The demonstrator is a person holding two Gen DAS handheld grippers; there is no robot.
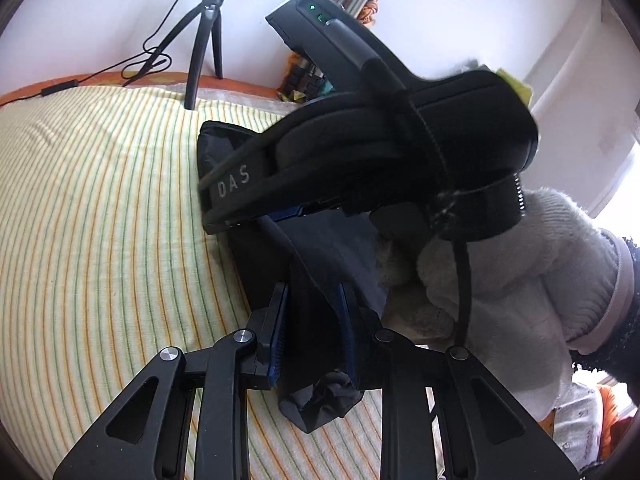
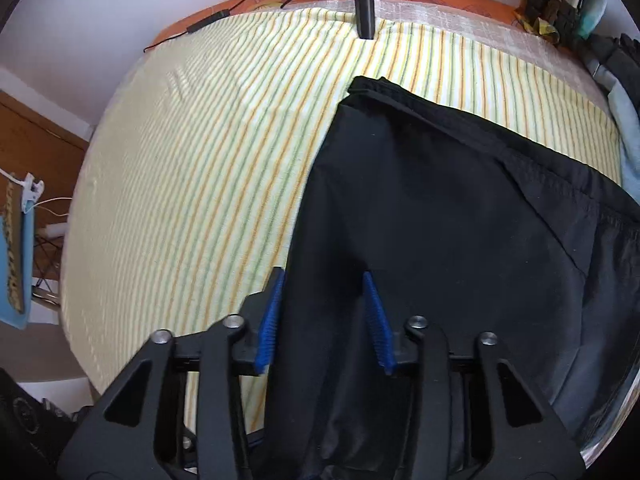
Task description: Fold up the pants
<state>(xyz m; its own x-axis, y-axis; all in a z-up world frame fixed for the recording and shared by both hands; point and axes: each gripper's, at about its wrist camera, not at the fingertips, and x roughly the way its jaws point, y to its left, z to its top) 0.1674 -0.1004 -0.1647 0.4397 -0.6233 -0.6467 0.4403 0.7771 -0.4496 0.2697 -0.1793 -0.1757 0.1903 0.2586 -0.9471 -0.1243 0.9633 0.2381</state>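
Note:
Black pants [image 2: 440,208] lie on a bed with a yellow, green and orange striped sheet [image 2: 208,160]. In the left wrist view my left gripper [image 1: 314,292] is shut on a bunched fold of the black pants [image 1: 316,320], which hangs out below the blue pads. My right gripper [image 1: 224,216] shows there from the side, low over the pants, held by a hand in a white fuzzy glove [image 1: 520,280]. In the right wrist view my right gripper [image 2: 322,276] has pants fabric between its blue pads, which stand fairly wide apart.
A black tripod [image 1: 204,36] with a cable stands at the bed's far edge against the white wall. Clutter [image 2: 560,8] sits at the far right corner. A wooden cupboard [image 2: 36,148] and a blue item [image 2: 16,264] are left of the bed.

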